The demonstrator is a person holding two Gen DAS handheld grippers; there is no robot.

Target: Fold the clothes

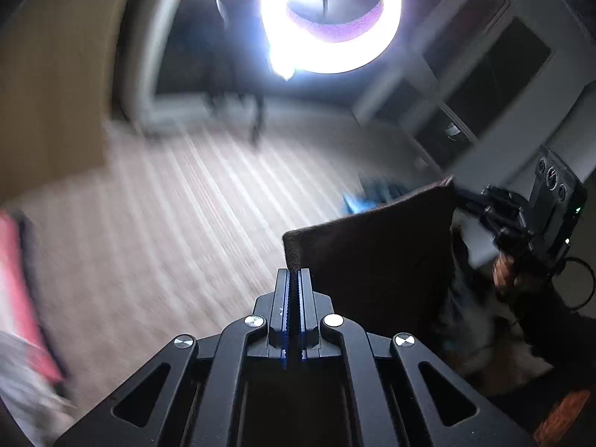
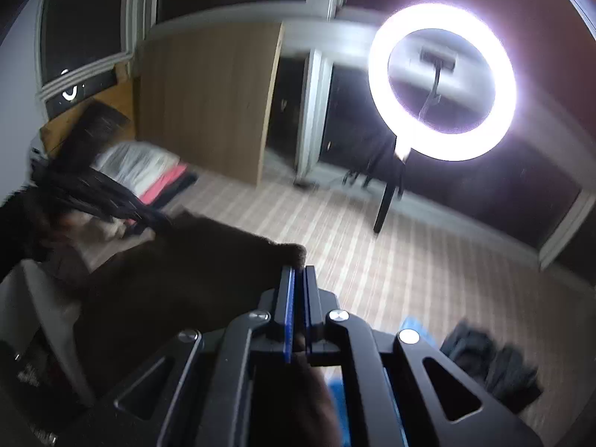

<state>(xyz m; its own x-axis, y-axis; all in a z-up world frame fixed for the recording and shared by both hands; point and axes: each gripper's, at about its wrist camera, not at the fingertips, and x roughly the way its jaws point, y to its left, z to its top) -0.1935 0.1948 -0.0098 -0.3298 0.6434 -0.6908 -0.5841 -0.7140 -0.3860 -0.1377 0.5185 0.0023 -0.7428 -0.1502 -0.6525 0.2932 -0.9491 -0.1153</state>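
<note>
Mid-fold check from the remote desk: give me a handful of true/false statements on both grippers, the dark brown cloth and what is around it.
1. The left gripper is shut on a corner of the dark brown cloth. True.
2. The right gripper stands wide open with nothing in it. False: it is shut on the cloth's other corner.
3. The cloth lies flat on the striped beige surface. False: it is held up between the two grippers.
4. A lit white ring light stands beyond the surface. True.
5. The folded red and white clothes hang from the right gripper. False: they lie apart, near the wooden cabinet.
</note>
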